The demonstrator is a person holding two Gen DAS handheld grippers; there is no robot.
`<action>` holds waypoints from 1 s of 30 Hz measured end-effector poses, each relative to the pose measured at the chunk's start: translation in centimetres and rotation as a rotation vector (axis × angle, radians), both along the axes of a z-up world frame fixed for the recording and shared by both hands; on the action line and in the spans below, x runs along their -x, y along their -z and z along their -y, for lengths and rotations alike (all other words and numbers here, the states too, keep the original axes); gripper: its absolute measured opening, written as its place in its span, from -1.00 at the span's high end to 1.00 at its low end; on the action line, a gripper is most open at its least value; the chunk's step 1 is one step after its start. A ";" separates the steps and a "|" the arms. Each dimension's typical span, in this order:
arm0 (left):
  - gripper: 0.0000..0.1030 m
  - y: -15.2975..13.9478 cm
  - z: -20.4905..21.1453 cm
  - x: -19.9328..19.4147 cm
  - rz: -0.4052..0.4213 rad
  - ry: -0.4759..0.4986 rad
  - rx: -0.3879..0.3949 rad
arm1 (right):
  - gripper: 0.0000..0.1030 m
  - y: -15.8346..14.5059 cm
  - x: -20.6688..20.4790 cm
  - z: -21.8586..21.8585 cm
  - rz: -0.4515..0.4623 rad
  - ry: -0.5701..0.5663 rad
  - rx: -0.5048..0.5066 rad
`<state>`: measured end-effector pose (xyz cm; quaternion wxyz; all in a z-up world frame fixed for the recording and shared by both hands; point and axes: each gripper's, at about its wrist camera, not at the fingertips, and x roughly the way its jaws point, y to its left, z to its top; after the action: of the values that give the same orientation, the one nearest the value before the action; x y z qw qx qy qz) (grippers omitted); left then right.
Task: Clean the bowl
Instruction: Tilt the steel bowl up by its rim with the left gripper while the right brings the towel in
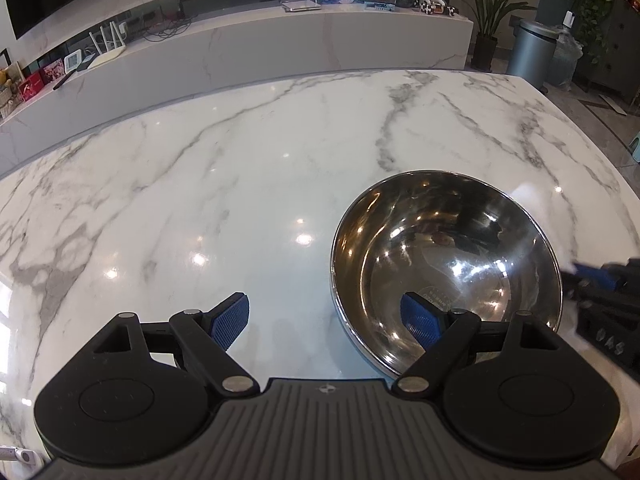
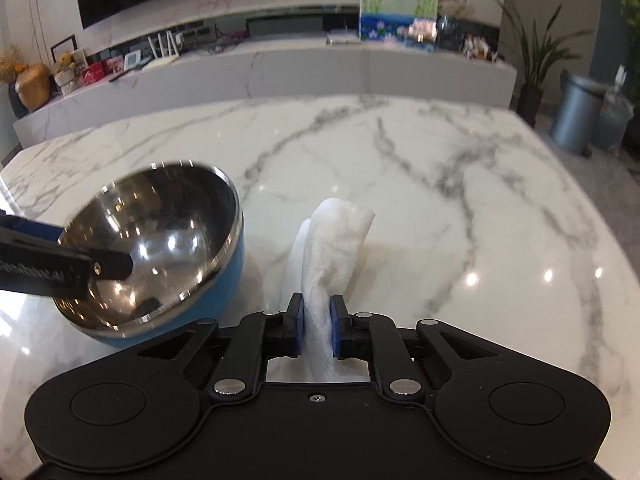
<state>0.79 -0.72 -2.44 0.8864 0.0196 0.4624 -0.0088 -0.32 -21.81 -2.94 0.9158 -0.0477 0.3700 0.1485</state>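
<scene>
The bowl (image 1: 444, 272) is tilted on the marble table (image 1: 200, 184), straddled at its near rim by the wide-open left gripper (image 1: 326, 322). A paper towel (image 2: 332, 248) is pinched in the right gripper (image 2: 317, 326) beside it. The rim should be clamped firmly for wiping. Only the right view shows the blue outside.

marble table (image 1: 240, 168) | grey bin (image 2: 576, 116) | potted plant (image 1: 488, 12)

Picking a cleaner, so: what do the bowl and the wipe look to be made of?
The bowl looks like polished stainless steel inside, with mirror-like reflections; its outer shell is matte blue, possibly plastic or a coating. The wipe looks like white embossed paper towel, judging by its dimpled, crumpled surface.
</scene>
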 end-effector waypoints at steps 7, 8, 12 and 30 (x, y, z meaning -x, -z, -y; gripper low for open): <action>-0.61 0.0 -0.1 0.1 0.000 -0.007 -0.005 | 0.79 -3.1 1.3 -0.2 0.133 -0.033 -0.073; -0.61 0.0 -0.1 0.1 -0.001 -0.008 -0.006 | 0.79 -3.5 1.5 -0.2 0.150 -0.042 -0.086; -0.61 0.1 -0.2 0.2 -0.004 -0.009 -0.012 | 0.79 -4.2 2.0 -1.1 0.179 -0.101 -0.107; -0.61 0.2 -0.5 0.4 -0.019 -0.007 0.005 | 0.79 -2.9 2.5 -2.9 0.076 -0.198 -0.036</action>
<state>0.40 -0.19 -2.60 0.8820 0.0157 0.4710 -0.0074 -2.77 -18.89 -0.04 0.9107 -0.0732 0.3259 0.2431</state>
